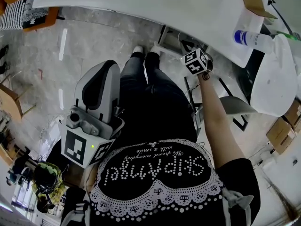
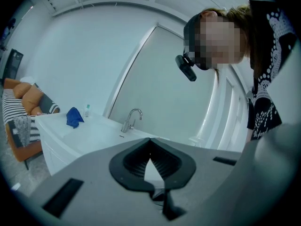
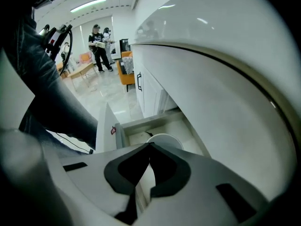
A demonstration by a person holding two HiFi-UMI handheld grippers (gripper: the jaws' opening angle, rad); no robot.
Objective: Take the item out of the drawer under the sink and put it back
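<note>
White round item (image 3: pixel 165 139) lies in the open drawer (image 3: pixel 146 123), directly ahead of the right gripper (image 3: pixel 150 145) and partly hidden behind its tips. Right jaws are together, with nothing between them. White counter (image 3: pixel 211 65) overhangs above that gripper. Left gripper (image 2: pixel 150 141): jaws together, empty; faucet (image 2: pixel 132 120) well ahead.

The right claw (image 3: pixel 149 145) points steeply down, its dark jaws meeting at the tips with nothing between them. Just beyond them a drawer (image 3: pixel 106 133) stands pulled out beneath the rounded white tabletop (image 3: pixel 211 55), and a round white item (image 3: pixel 165 139) lies inside it. Further along is a white cabinet with a black handle (image 3: pixel 139 81). A dark-trousered leg (image 3: pixel 51 102) fills the left side. Far off, a person (image 3: pixel 99 48) stands on the pale floor near an orange chair (image 3: pixel 127 73).
</note>
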